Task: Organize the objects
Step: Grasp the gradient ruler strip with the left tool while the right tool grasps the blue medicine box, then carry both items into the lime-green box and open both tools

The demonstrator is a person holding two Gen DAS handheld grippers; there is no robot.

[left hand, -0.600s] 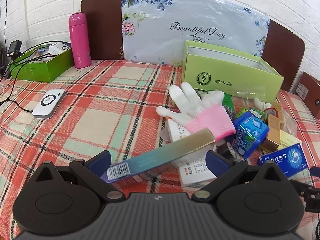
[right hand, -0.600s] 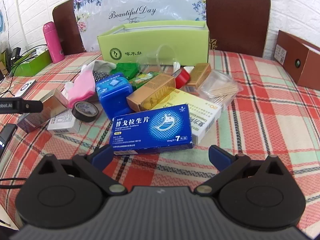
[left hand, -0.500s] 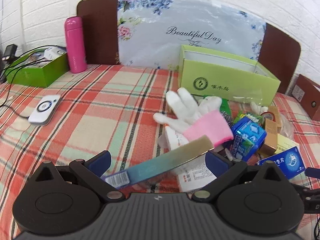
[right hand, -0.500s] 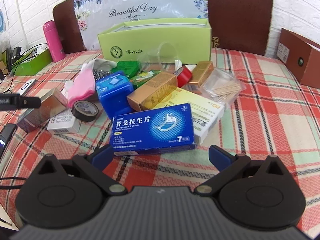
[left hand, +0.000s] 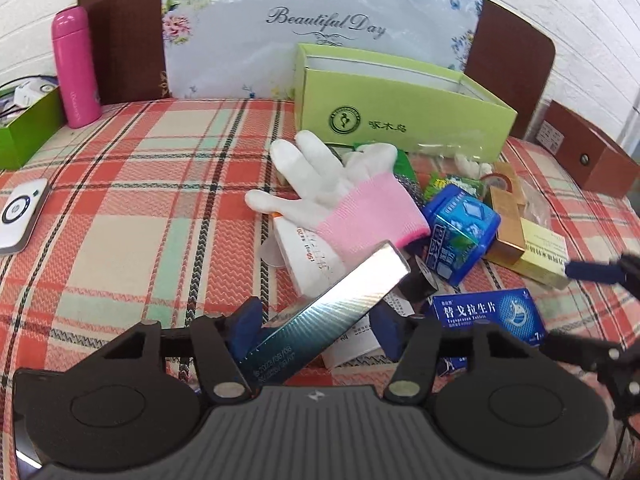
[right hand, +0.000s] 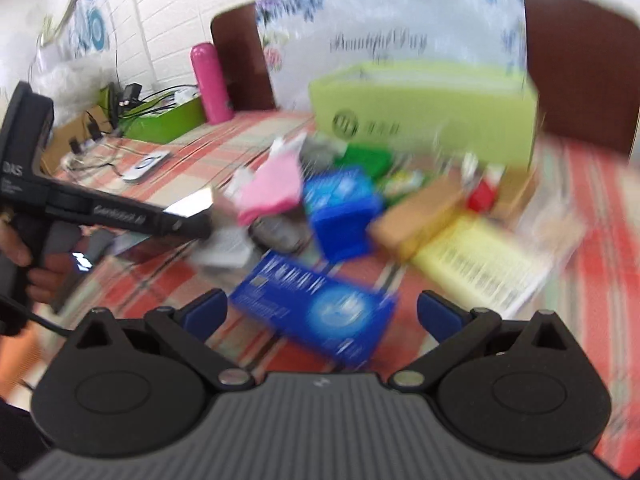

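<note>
My left gripper (left hand: pixel 318 326) is shut on a long silver-teal box (left hand: pixel 332 304), held tilted above the checked tablecloth (left hand: pixel 132 216). Beyond it lie a white-and-pink glove (left hand: pixel 344 200), a blue gum tub (left hand: pixel 460 236) and a blue medicine box (left hand: pixel 486 312). The open light-green box (left hand: pixel 400 108) stands at the back. My right gripper (right hand: pixel 322 314) is open, its fingers on either side of the blue medicine box (right hand: pixel 316 312); this view is blurred. The left gripper (right hand: pixel 120 212) shows at the left there.
A pink bottle (left hand: pixel 76 68), a dark-green box of cables (left hand: pixel 24 132) and a white charger (left hand: pixel 20 212) sit at the left. A brown box (left hand: pixel 588 152) stands at the right. Gold and yellow boxes (left hand: pixel 524 244) crowd the pile.
My left gripper has closed tighter on the silver-teal box and lifted it. My right gripper has swung, blurring its view, with the blue medicine box still between its open fingers.
</note>
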